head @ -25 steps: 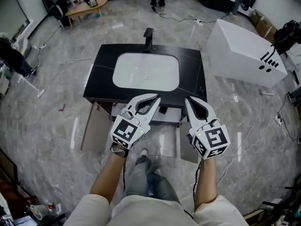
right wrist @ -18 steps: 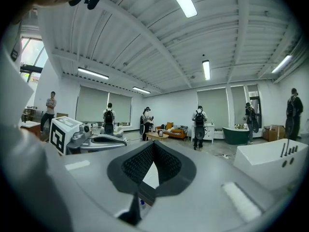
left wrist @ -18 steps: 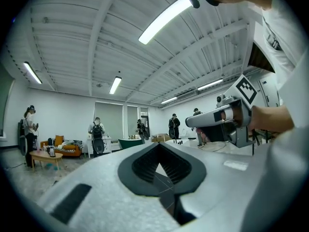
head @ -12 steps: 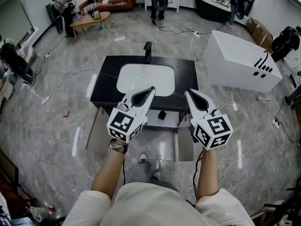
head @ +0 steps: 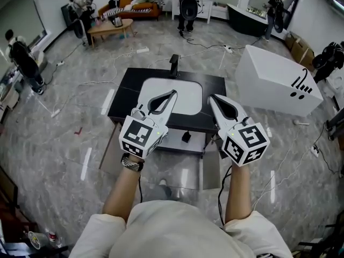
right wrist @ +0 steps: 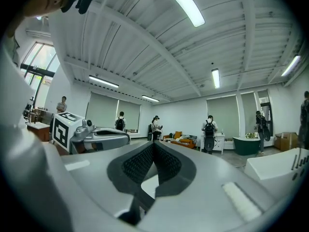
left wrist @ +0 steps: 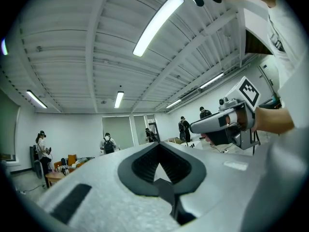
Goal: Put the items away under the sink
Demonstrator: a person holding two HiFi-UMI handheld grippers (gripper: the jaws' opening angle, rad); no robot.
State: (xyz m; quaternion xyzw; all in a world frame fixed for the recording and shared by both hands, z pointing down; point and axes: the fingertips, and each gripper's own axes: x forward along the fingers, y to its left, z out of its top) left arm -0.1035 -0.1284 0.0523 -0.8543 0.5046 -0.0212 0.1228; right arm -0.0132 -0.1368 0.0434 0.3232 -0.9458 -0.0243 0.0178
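- Near the middle of the head view, the left gripper and right gripper sit side by side, pointing toward the top edge and overlapping the black worktop.
- Both pairs of fingers are pressed together at the tips, with nothing between them.
- Below the white sink, the cabinet doors stand wide open.
- A small dark item rests on the shelf inside, lower than both grippers' tips in the frame.

We make out no readable words or numbers; the white box bears a black logo mark we cannot decipher.
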